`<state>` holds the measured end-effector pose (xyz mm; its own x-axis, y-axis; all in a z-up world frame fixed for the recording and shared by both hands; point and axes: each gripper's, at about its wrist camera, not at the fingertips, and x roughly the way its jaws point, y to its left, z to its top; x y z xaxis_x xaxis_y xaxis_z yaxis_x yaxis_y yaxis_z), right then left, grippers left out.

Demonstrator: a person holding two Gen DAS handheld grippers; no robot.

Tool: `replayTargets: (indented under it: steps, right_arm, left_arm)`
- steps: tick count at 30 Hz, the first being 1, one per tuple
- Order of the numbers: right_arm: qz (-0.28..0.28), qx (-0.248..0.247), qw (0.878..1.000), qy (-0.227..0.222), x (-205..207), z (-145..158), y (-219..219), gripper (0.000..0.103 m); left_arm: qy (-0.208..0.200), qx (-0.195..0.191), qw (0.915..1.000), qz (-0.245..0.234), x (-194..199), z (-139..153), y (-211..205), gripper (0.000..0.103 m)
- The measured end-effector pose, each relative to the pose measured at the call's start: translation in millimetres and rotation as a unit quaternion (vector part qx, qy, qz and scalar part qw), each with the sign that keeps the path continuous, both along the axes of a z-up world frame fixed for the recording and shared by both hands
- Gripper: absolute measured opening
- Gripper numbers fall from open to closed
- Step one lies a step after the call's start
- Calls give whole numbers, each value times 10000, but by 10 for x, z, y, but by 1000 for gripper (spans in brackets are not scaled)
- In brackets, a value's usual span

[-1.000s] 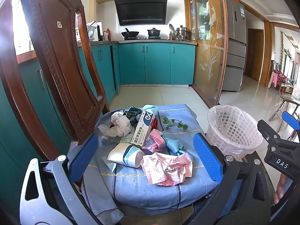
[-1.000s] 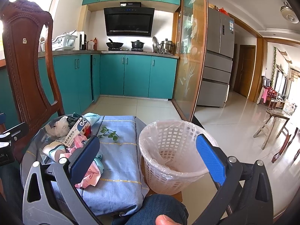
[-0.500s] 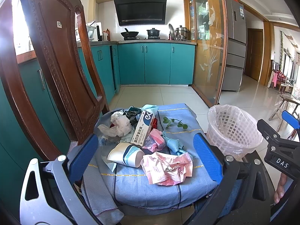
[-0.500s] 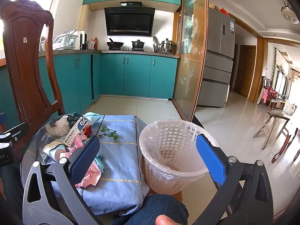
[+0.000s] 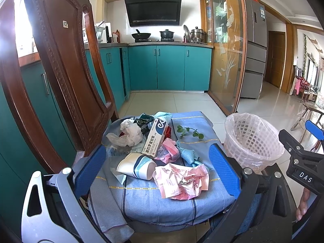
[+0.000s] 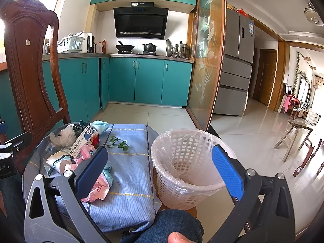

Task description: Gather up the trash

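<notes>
Pre-grasp: left tool (image 5: 157, 167) and right tool (image 6: 160, 171) both wide open, empty; next, left closes on pink wrapper (image 5: 181, 180), drops into basket (image 5: 253, 139).

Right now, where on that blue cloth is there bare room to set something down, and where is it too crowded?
The blue cloth is bare on its right half, between the green sprig and the near edge, up to the white basket. The left side by the chair back is crowded: medicine box, paper cup, white tissue, pink wrapper.
</notes>
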<state>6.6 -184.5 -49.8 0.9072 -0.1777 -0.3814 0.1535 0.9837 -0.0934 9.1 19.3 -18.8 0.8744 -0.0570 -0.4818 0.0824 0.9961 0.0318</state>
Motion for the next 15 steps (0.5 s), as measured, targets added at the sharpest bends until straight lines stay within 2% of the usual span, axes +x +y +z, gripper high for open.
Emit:
replayTargets:
  steps: [15]
  right_arm:
    - [3, -1, 10000, 9, 3, -2, 7, 101]
  left_arm:
    - [28, -3, 10000, 3, 0, -27, 13, 101]
